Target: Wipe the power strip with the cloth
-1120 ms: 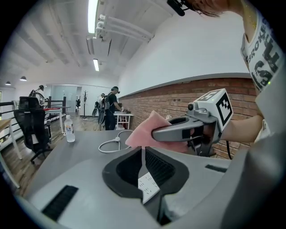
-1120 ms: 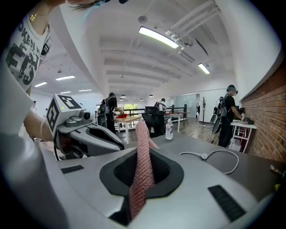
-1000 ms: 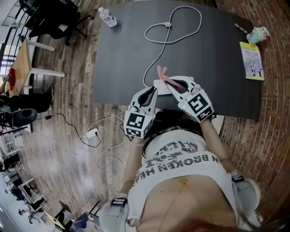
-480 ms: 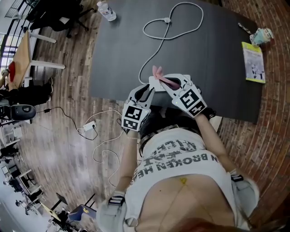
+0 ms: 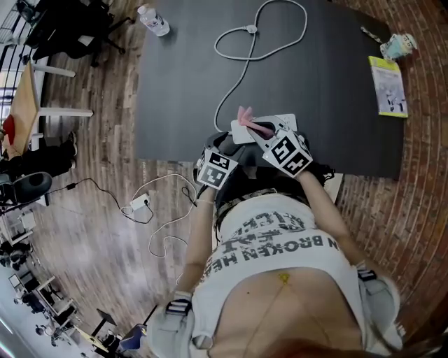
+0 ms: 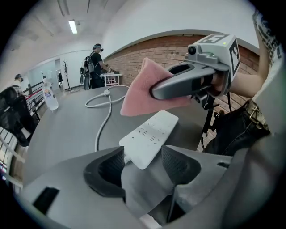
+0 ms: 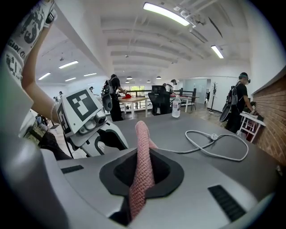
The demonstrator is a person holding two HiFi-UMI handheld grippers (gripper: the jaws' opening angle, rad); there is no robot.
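The white power strip lies at the dark table's near edge, its cable looping away. My left gripper stands at the strip's near end. Its jaws are opening, and the strip's end lies between the pads without being pressed. My right gripper is shut on a pink cloth. It holds the cloth just above the strip's far part. The cloth sticks out past the right fingertips.
On the dark table a water bottle stands at the far left corner. A yellow-green booklet and a small object lie at the far right. A charger and cords lie on the wooden floor at left. People stand in the background.
My left gripper's jaws have parted from the strip's near end and the gripper has drawn back a little. The right gripper still holds the cloth over the strip.
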